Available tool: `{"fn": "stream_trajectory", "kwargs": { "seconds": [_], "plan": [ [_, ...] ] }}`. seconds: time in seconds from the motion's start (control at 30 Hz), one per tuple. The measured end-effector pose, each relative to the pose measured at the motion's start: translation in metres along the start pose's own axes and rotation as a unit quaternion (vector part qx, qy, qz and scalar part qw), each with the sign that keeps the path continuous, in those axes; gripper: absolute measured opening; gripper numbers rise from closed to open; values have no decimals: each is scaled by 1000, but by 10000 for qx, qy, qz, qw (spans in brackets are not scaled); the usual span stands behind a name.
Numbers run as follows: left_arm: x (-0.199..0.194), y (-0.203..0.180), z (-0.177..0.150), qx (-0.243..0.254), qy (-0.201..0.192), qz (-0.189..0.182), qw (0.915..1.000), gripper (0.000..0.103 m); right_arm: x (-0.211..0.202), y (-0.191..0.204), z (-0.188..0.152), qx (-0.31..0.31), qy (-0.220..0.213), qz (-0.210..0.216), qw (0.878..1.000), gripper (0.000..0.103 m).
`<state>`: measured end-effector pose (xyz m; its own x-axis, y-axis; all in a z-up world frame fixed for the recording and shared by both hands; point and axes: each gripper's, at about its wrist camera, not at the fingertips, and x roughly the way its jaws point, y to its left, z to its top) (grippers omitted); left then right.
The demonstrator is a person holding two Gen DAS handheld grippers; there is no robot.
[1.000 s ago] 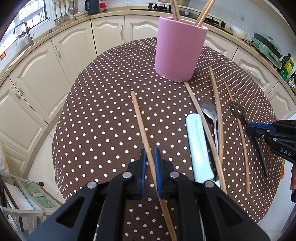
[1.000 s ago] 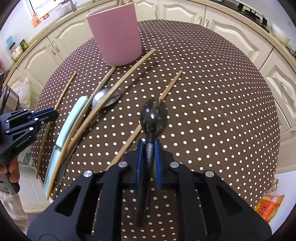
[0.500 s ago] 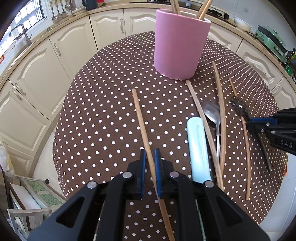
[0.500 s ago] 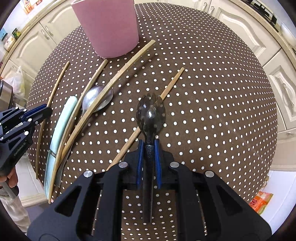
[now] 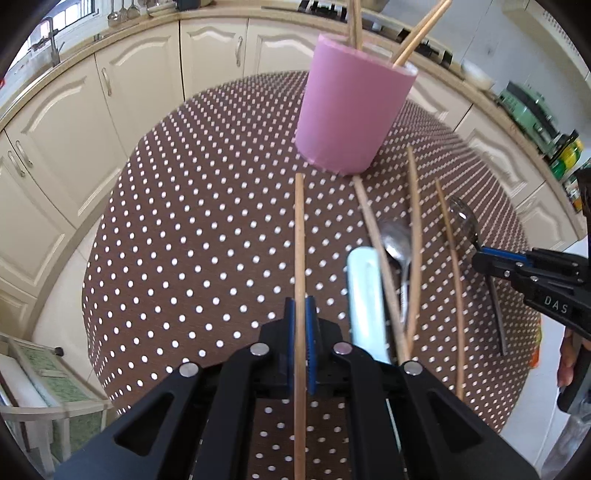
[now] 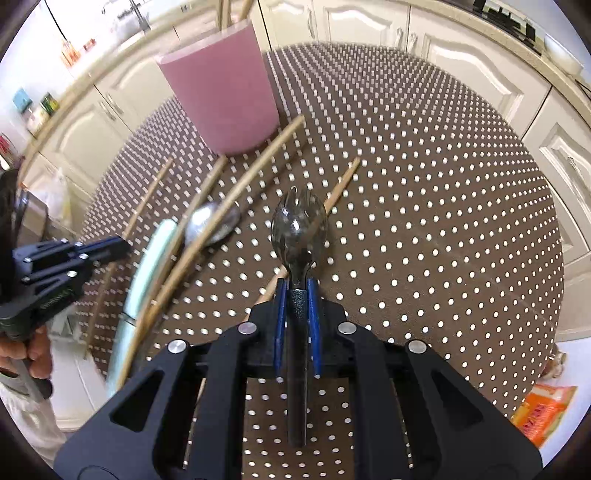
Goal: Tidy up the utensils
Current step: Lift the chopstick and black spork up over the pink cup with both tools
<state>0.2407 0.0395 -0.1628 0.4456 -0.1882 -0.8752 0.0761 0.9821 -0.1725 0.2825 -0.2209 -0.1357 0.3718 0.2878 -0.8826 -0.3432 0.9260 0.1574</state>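
Pinching a chopstick (image 5: 299, 236) between the pressed-together blue pads of the left gripper (image 5: 300, 325), gripping partway along the shaft, with the far end pointing toward the base of the pink cup (image 5: 351, 110) and the near end trailing back under the black body. Clamping the textured handle of a dark spork (image 6: 298, 229) in the right gripper (image 6: 297, 299), pads closed tight on it, bowl and short tines sticking out ahead over the table (image 6: 443, 221).

Likely risking a pivot here: holding a thin, smooth, round wooden stick off-centre, so swinging or slipping between the pads during tilting toward the cup seems possible. Also risking a clash with the two chopsticks (image 5: 417, 35) already leaning out of the cup, blocking part of the opening. Possibly nudging the tall, light-looking cup and tipping it when lowering a long stick at a shallow angle. Probably crowding too, with both grippers heading for the same narrow mouth.

Lying loose between the grippers: a pale blue flat paddle-shaped piece (image 5: 365, 295), glossy plastic by the look of it; a shiny metal spoon (image 5: 395, 240) partly under crossed sticks; several more long wooden chopsticks (image 5: 413, 229), tapering and matte. Looking prone to being dragged or rolled by a passing handle.

Covering the round table, a brown cloth with white dots, probably soft enough to snag a tip. Curving behind, cream cabinets (image 5: 55, 140).
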Motion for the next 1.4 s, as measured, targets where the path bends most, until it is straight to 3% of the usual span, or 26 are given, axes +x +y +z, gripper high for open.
{"fn": "stream_trajectory", "kwargs": {
  "seconds": [0.37,0.67,1.4],
  "plan": [
    [-55,-15,5,74,-973,-585,9935,5,-58,5,4,9,-1055,688,9920,12],
    [-79,-26,5,128,-1574,-897,9834,5,-63,25,4,-84,-1452,1091,9833,12],
    [-103,-34,18,386,-2715,-1039,9560,5,-73,64,28,-86,-2304,1443,9623,12]
  ]
}}
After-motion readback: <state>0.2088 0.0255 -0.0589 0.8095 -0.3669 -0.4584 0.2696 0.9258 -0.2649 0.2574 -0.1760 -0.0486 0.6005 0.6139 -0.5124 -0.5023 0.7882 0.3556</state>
